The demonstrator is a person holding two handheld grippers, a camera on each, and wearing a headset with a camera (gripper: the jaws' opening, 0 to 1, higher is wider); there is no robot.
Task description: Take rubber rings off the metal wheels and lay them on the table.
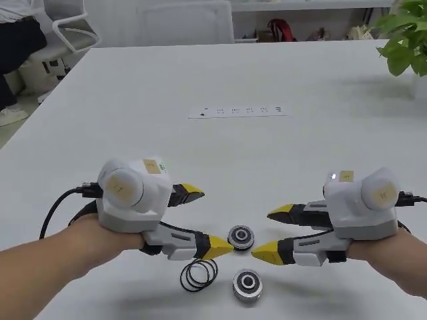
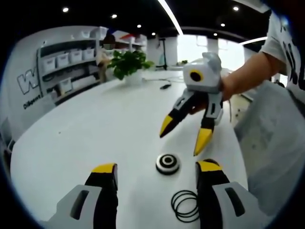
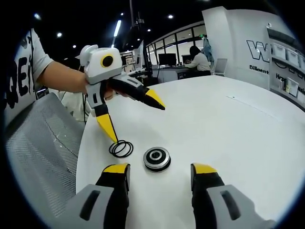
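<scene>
two metal wheels lie flat on the white table [image 1: 133, 100]. the farther one, the middle wheel [image 1: 241, 237], serves as the mark. the second wheel [image 1: 247, 284] sits just on the person's side of it, apart from it. both show a dark band round a bright hub; cannot tell if that band is rubber.

a loose heap of thin black rubber rings [image 1: 199, 274] lies flat on the table, left of the middle wheel and a little nearer the person. the heap touches neither wheel as far as can be seen.

left gripper [image 1: 208, 220] reaches in from the left of the middle wheel. its jaws are spread wide with nothing between them. the lower yellow tip is just beside the wheel's left edge; touching or not, cannot tell.

right gripper [image 1: 264, 233] faces it from the right of the middle wheel, jaws likewise parted and empty, lower tip close to the wheel's right edge. the middle wheel lies between the two lower tips. in each gripper view it sits ahead of that gripper's own two tips.

paper strip [image 1: 240, 111] with small printed marks lies well beyond the middle wheel. a green plant [image 1: 407, 37] stands far off to its right, an office chair [image 1: 67, 27] far off to its left, past the table edge.
</scene>
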